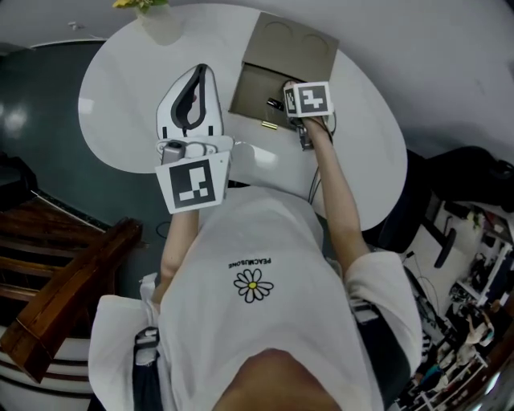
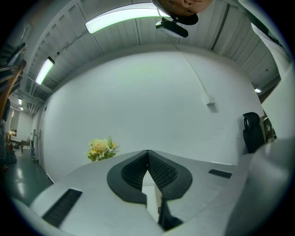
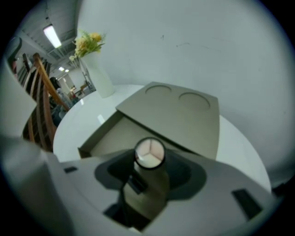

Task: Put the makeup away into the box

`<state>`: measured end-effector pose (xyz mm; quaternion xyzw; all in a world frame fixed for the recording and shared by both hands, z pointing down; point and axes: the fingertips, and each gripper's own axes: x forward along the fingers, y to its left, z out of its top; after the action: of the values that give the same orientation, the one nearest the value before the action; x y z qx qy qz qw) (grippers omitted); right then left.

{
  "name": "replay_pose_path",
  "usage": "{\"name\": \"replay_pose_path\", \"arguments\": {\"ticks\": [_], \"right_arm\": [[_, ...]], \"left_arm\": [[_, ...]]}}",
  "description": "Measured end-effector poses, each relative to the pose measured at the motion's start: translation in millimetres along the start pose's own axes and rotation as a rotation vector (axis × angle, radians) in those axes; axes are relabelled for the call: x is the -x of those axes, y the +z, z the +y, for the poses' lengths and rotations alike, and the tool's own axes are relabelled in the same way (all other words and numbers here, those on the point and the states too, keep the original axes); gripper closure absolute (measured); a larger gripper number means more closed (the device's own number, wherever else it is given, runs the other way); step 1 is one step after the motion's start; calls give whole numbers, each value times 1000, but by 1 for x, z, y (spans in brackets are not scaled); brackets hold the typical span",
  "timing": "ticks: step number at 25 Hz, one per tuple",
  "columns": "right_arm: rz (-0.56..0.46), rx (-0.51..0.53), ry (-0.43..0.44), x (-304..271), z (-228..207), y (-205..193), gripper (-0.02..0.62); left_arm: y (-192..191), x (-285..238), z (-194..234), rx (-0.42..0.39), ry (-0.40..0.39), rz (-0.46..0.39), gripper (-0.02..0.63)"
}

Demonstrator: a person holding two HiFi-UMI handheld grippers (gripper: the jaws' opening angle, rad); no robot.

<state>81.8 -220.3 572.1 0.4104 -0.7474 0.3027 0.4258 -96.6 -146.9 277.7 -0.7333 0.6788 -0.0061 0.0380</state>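
Tan cardboard is showing toward the far side of the round white table (image 1: 365, 144) in the head view, where the box (image 1: 293, 44) is standing open with its lid folded back. The right gripper (image 1: 289, 95) is pointing steeply down over the box's open tray, with its marker cube on top. The left gripper (image 1: 200, 74) is hanging level above the table just left of the box, touching nothing. A white vase of yellow flowers (image 1: 157, 20) is standing at the table's far edge. In the left gripper view, the left gripper (image 2: 147, 154) is showing its jaws meeting at the tips with nothing between them. It is facing a white wall, with the flowers (image 2: 101, 148) off to the left. In the right gripper view, the right gripper (image 3: 148, 167) is holding its jaws wide around a round compact (image 3: 149, 153). The compact is black-rimmed, with three pale shades on its face, and the jaws are gripping it at their tips. It is hanging over the near edge of the box (image 3: 184, 115), above the open tray and not yet inside. The vase (image 3: 99, 76) is standing on the table (image 3: 78, 126) beyond the box, to the left.
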Motion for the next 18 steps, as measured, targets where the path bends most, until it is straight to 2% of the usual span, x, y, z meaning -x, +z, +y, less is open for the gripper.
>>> {"name": "replay_pose_path", "arguments": {"ticks": [5, 11, 18], "right_arm": [[13, -15, 1, -11, -3, -3, 365], [0, -87, 29, -17, -5, -7, 365], [-26, -75, 20, -14, -3, -6, 365]], "left_arm": [[-2, 6, 0, 4, 12, 7, 588], [-2, 11, 2, -4, 26, 14, 588], [-1, 16, 1, -9, 33, 14, 586]]}}
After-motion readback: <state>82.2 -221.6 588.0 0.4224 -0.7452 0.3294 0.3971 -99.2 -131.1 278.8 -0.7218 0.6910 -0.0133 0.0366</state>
